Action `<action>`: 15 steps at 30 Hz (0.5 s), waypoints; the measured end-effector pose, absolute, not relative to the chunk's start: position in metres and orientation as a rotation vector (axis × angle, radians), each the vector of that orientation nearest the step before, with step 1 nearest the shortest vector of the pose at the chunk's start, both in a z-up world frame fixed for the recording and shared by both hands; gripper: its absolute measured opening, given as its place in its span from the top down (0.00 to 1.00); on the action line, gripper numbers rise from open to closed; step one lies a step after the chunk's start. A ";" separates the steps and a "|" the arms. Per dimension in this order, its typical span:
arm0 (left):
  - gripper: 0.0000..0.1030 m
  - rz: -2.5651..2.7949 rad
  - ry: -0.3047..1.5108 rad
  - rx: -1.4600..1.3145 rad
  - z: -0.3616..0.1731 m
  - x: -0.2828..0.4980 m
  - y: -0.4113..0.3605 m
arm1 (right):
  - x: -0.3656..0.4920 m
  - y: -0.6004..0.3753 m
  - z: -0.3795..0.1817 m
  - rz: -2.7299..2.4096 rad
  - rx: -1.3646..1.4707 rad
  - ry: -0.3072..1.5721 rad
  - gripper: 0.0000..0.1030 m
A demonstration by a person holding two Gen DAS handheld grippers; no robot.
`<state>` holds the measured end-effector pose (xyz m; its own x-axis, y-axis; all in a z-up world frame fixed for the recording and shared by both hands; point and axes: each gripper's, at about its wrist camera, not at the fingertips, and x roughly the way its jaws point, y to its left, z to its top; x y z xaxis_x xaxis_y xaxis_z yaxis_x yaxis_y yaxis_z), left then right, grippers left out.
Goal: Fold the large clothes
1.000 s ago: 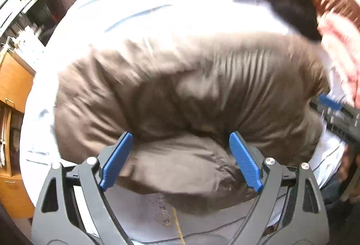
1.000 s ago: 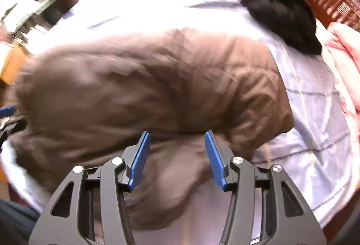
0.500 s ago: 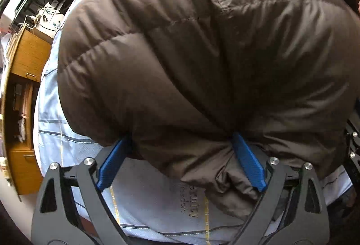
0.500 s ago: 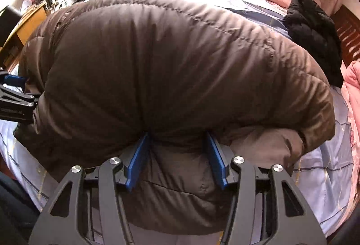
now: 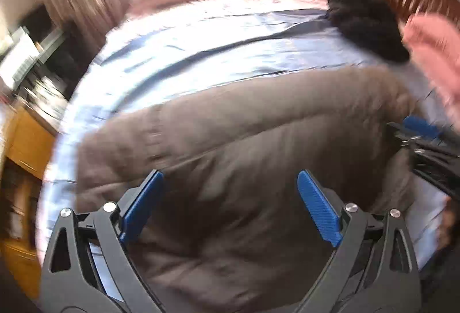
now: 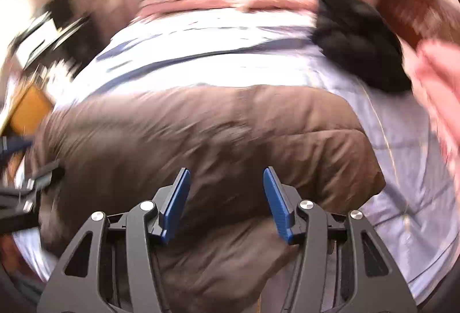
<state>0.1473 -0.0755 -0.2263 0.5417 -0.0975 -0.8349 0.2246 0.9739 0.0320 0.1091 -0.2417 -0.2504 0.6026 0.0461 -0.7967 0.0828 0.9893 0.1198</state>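
Motion blur smears the brown jacket (image 5: pixel 244 154); whether either tool presses it cannot be told.

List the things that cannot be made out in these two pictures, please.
- Brown jacket: seams and zip smeared by motion blur in both views; near edge hidden behind the left hand-held gripper.
- Desk items: blurred, at the left view's rim.
- Black garment: a blurred shape only.
- Right hand-held gripper: whether its pads press the jacket is unclear.
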 end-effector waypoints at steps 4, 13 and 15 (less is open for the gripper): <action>0.03 -0.236 1.092 0.050 -0.253 0.184 -0.091 | 0.135 -0.288 -0.293 -0.118 0.312 1.027 0.46; 0.02 -0.202 1.202 0.152 -0.317 0.208 -0.102 | 0.139 -0.272 -0.343 -0.130 0.194 1.076 0.44; 0.02 -0.208 1.208 0.136 -0.319 0.208 -0.097 | 0.146 -0.275 -0.348 -0.133 0.179 1.089 0.44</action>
<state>0.2084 -0.0968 -0.3187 0.3394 -0.0871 -0.9366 0.2315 0.9728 -0.0066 0.1459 -0.2752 -0.3485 0.4580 -0.0200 -0.8887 0.1952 0.9776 0.0786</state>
